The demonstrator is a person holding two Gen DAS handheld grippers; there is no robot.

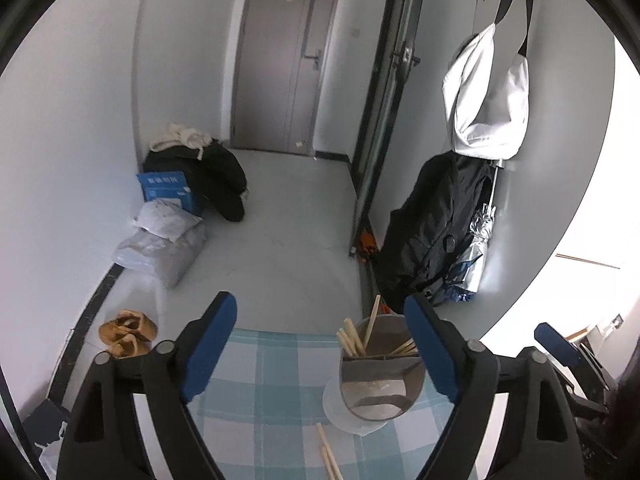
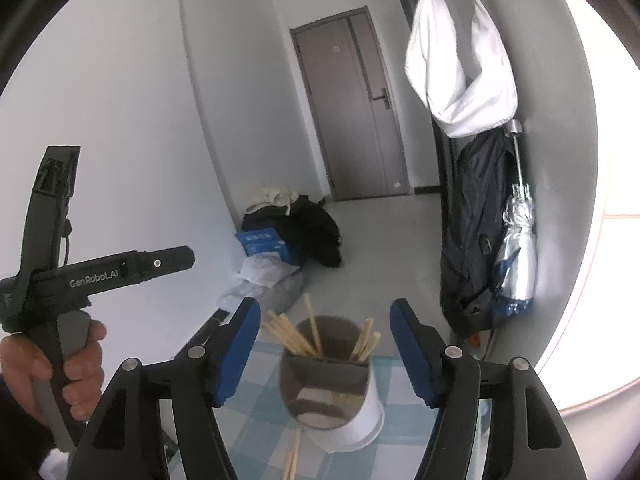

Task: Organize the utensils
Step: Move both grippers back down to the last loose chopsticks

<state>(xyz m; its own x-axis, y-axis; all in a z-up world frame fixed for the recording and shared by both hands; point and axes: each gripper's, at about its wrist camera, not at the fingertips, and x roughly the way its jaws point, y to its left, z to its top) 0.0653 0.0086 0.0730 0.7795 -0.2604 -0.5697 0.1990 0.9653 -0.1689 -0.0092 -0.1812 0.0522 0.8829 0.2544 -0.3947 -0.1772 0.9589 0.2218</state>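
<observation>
A grey utensil holder stands on a white base on the blue checked tablecloth. Several wooden chopsticks stick up in its compartments. Loose chopsticks lie on the cloth in front of it. My left gripper is open and empty, with the holder by its right finger. In the right wrist view the holder sits between the fingers of my right gripper, which is open and empty. Chopsticks lean in it and loose ones lie before it.
The table's far edge drops to a grey floor with bags, dark clothes and slippers. A backpack, an umbrella and a white bag hang on the right wall. The left gripper's handle shows at left.
</observation>
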